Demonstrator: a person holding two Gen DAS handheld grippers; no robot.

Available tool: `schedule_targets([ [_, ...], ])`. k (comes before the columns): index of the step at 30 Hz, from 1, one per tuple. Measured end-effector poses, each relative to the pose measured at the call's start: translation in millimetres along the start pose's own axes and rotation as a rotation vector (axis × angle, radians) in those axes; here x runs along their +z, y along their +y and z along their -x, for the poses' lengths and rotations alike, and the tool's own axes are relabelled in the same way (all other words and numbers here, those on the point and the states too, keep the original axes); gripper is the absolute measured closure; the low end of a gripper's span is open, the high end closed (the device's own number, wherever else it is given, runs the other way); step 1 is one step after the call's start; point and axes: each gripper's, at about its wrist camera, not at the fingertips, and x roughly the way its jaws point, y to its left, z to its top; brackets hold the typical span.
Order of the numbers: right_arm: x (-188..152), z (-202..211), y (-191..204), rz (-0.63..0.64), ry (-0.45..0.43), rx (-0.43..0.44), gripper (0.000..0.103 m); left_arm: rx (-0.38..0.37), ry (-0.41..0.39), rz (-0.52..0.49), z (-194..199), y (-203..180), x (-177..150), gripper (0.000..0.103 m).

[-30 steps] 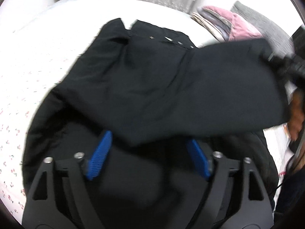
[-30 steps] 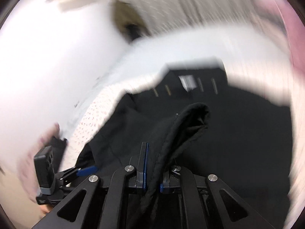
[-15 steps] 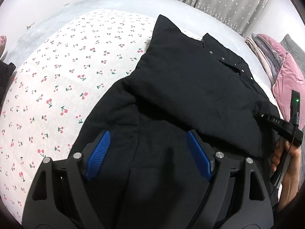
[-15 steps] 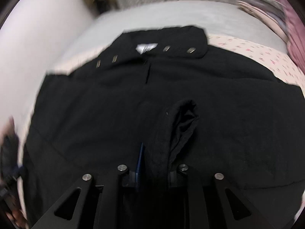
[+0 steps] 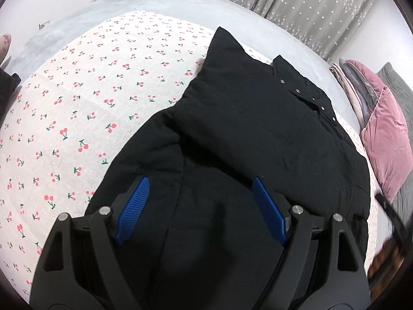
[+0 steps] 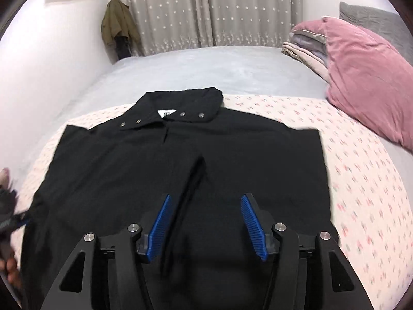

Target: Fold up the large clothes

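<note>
A black padded jacket (image 6: 129, 165) lies front-up on the cherry-print sheet (image 5: 77, 98), its collar with metal snaps (image 6: 180, 108) at the far end. Its sleeves are folded in across the body. My right gripper (image 6: 207, 196) hovers over the jacket's middle with its jaws opening. A dark sleeve cuff (image 6: 191, 188) hangs loose between them beside the left pad, and neither pad presses on it. My left gripper (image 5: 200, 180) stands open just above the jacket's lower part (image 5: 206, 232), holding nothing. It also shows blurred at the left edge of the right wrist view (image 6: 13, 222).
The bed's grey cover (image 6: 206, 67) stretches to the star-patterned curtains (image 6: 206, 10). A pink pillow (image 6: 361, 77) and folded bedding (image 6: 304, 49) sit at the right. An olive coat (image 6: 118, 23) hangs in the far corner. A wall runs along the left.
My right gripper was shut on the sleeve cuff, carried it over the jacket, came down and opened off it. The sleeve now lies across the body. My left gripper stayed open while its view swung.
</note>
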Motion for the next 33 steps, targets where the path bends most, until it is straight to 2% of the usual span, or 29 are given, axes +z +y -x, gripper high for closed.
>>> schedule_targets([
  [6,-66,55,-44,-0.144,0.051,0.103,0.039,-0.004,0.006,0.013,0,-7,-4,0.021],
  [8,-87,64,-46,-0.131,0.078,0.118,0.038,-0.002,0.003,-0.002,1,-13,-8,0.020],
  [11,-117,71,-43,-0.060,0.065,0.111,0.038,0.025,-0.007,-0.041,5,-22,-15,0.020],
  [13,-131,63,-45,-0.048,0.112,0.121,0.037,0.034,-0.015,-0.060,11,-25,-21,0.020],
  [15,-137,60,-51,-0.058,0.143,0.127,0.037,0.040,-0.025,-0.083,18,-24,-26,0.021],
  [17,-137,69,-55,-0.059,0.120,0.130,0.038,0.064,-0.043,-0.102,30,-21,-31,0.020],
  [20,-137,80,-67,-0.090,0.103,0.141,0.037,0.063,-0.049,-0.066,48,-2,-38,0.020],
  [25,-155,93,-94,-0.112,0.120,0.126,0.037,0.075,-0.034,-0.005,69,39,-59,0.020],
  [31,-183,118,-131,-0.147,0.111,0.082,0.037,0.156,0.007,0.021,78,83,-98,0.020],
  [33,-192,130,-144,-0.174,0.093,0.071,0.037,0.146,0.029,0.054,80,96,-110,0.020],
])
